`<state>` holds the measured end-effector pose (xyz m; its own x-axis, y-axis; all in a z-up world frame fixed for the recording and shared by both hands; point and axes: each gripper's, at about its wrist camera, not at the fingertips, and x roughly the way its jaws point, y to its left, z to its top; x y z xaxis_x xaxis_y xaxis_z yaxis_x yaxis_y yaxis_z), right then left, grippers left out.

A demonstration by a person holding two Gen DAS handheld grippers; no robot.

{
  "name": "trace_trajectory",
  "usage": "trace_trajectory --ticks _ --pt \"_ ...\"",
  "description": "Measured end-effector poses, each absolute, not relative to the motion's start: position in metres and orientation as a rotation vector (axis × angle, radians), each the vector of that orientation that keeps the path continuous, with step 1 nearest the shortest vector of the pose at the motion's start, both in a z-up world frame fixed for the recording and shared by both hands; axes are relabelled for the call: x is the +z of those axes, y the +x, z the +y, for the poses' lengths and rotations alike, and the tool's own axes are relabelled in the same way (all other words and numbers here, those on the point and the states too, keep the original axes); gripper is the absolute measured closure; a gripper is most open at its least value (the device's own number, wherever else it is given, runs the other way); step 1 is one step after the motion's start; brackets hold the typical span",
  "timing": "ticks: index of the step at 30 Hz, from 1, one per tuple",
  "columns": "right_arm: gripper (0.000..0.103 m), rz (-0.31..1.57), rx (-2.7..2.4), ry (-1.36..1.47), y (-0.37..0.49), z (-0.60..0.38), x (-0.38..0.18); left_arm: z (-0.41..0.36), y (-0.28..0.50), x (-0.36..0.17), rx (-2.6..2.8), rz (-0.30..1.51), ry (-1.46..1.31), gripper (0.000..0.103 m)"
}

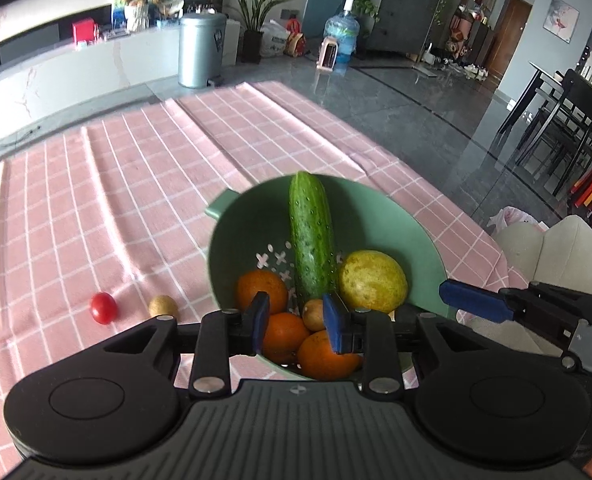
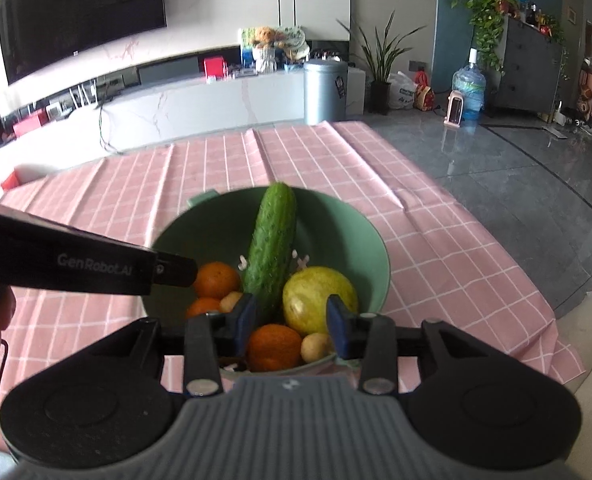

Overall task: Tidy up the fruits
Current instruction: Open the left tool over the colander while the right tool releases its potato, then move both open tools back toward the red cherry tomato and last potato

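Hovering over the near rim of the green bowl [image 1: 400,216], the left gripper [image 1: 296,322] has its jaws partly open, nothing between the blue pads [image 1: 261,320]. Seen through the gap: two oranges [image 1: 284,336] and a small brown fruit [image 1: 313,314] at the bowl's near side. None touch the pads as far as I can tell.

Right gripper [image 2: 290,326]: same posture, jaws partly open, holding nothing. Between its pads sit an orange [image 2: 274,346] and another small tan fruit [image 2: 314,347], both inside the bowl [image 2: 368,248], low in the frame.

Bowl contents, further out:
- cucumber [image 1: 311,236] stands on end, leaning against the far wall, tip just above the rim
- yellow-green round fruit [image 1: 372,278] to the right of the cucumber, touching it
- third orange [image 1: 261,290] on the left side, behind the left pad
- drain cutouts visible in the bottom between the fruit

In the right view the left gripper's black body crosses in from the left edge, its tip over the bowl's left rim near an orange [image 2: 216,280].

Outside the bowl, on the pink checked cloth [image 1: 116,184]: a red tomato [image 1: 103,307] and a small tan fruit [image 1: 162,306], side by side but apart, left of the bowl and left of the left gripper's jaws. Bowl sits near the cloth's right edge.
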<state>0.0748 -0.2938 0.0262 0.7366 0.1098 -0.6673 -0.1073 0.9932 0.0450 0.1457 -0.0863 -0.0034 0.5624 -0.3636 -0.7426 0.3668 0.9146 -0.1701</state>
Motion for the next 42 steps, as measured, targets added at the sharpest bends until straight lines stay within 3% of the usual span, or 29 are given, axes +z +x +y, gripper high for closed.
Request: trace_trajectory --ticks 14,21,23,42 --pt "0.063 0.651 0.326 -0.058 0.07 -0.231 0.045 -0.024 0.129 0.018 -0.361 0.785 0.122 0.064" --pt "0.065 0.663 0.417 -0.145 0.082 -0.201 0.037 0.001 0.134 0.001 -0.357 0.795 0.137 0.064" --pt "0.07 0.671 0.434 -0.17 0.086 -0.195 0.033 0.009 0.137 -0.006 -0.36 0.803 0.121 0.064" --pt "0.073 0.716 0.56 -0.458 0.133 -0.144 0.001 0.03 0.19 -0.072 -0.313 0.913 0.092 0.064"
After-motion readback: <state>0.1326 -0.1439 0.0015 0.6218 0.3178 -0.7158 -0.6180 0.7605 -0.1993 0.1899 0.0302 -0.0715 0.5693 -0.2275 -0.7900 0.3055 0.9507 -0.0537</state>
